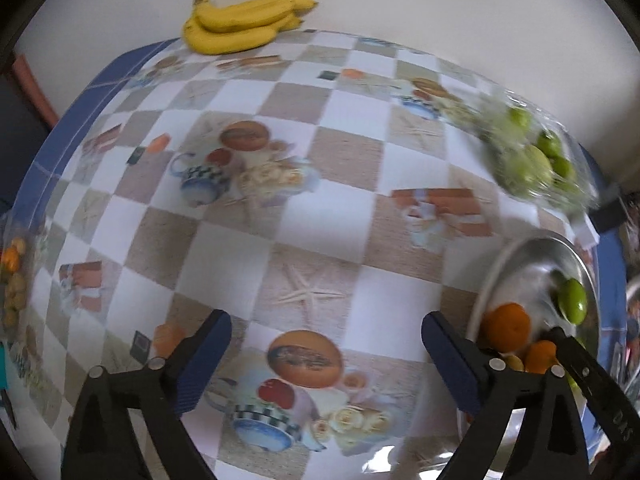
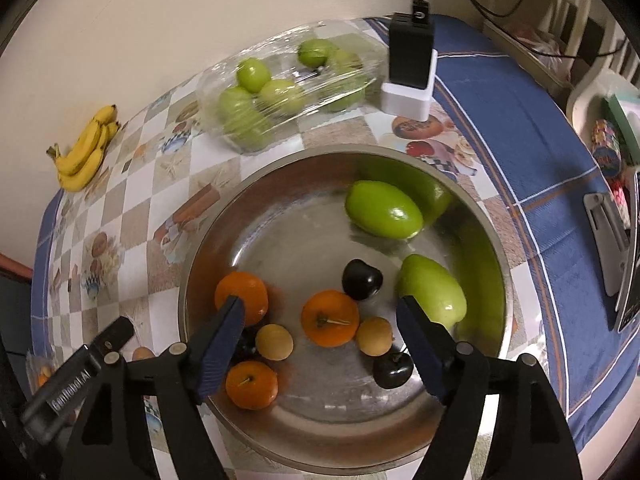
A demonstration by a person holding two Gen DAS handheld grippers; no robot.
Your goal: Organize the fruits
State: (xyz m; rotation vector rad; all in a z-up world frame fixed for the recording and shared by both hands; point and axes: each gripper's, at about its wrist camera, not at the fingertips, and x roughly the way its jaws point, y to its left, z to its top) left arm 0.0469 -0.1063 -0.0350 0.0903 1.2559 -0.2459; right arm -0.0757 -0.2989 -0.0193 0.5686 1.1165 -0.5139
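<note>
A steel bowl [image 2: 502, 256] holds two green mangoes [image 2: 382, 210], three oranges [image 2: 330, 317], two small yellow fruits [image 2: 274, 342] and two dark plums [image 2: 361, 279]. My right gripper [image 2: 320, 316] is open and empty, hovering over the bowl above the fruit. My left gripper [image 1: 326, 338] is open and empty over the patterned tablecloth, left of the bowl [image 1: 516, 250]. A bunch of bananas [image 1: 244, 22] lies at the table's far edge by the wall; it also shows in the right wrist view [image 2: 86, 148]. A clear wrapped pack of green fruit [image 2: 280, 90] sits behind the bowl.
A black charger in a white dock [image 2: 410, 64] with cables stands right of the green pack. A bag of small orange fruit [image 1: 12, 280] lies at the table's left edge. A metal stand and a device [image 2: 610, 232] sit on the blue cloth at right.
</note>
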